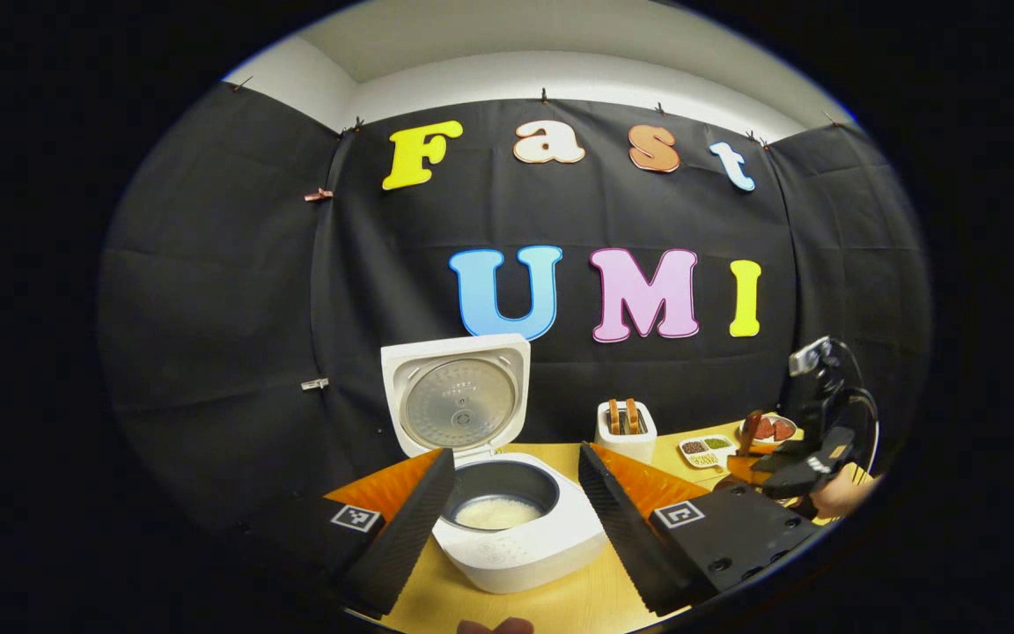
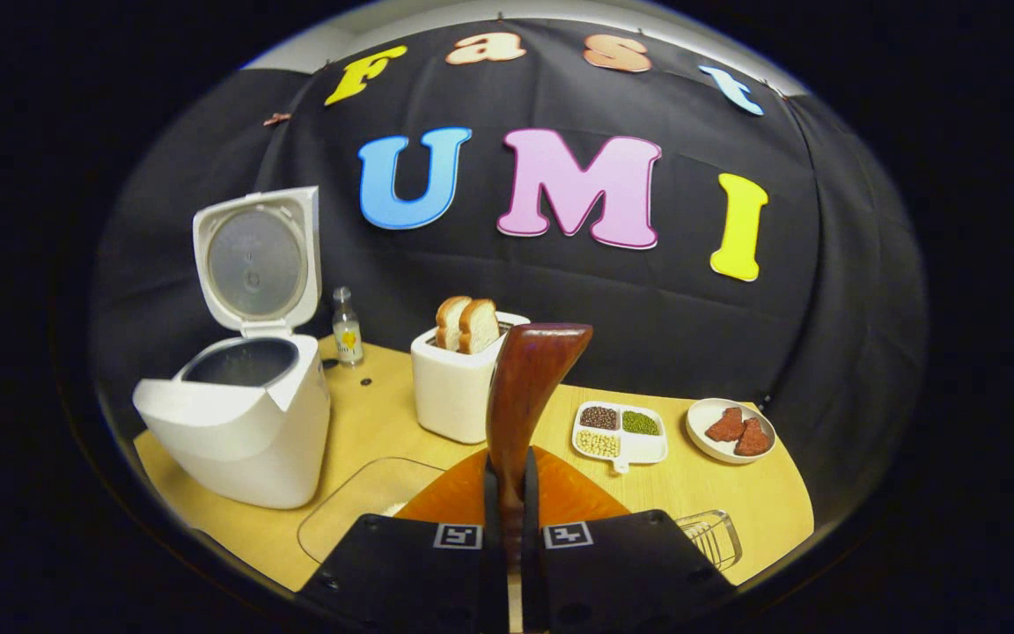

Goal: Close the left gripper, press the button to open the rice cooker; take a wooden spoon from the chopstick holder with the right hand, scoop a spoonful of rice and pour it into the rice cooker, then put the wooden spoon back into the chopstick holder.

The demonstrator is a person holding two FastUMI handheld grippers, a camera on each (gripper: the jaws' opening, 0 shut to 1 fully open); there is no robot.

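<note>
Here, on the left side of the wooden table, the white rice cooker is standing with its lid tilted up and back, so the button step looks already done and the inner pot is lying open to receive rice; in the left gripper view some pale rice is sitting at the bottom of this pot. The left gripper is hovering just in front of the cooker with its fingers wide apart and holding nothing, probably because it is only waiting out of the way. Going to the right, a small bottle is standing behind the cooker, then a white toaster with two bread slices, and close in front a clear container is lying on the table. In the middle, the right gripper is pinching the handle of the wooden spoon between both fingers, and the spoon is pointing up and forward; I cannot tell if rice is lying in it. More to the right, a divided dish of beans, a plate with reddish pieces and a wire basket, perhaps the chopstick holder, are resting. In my judgement, returning the spoon is what is remaining.
</note>
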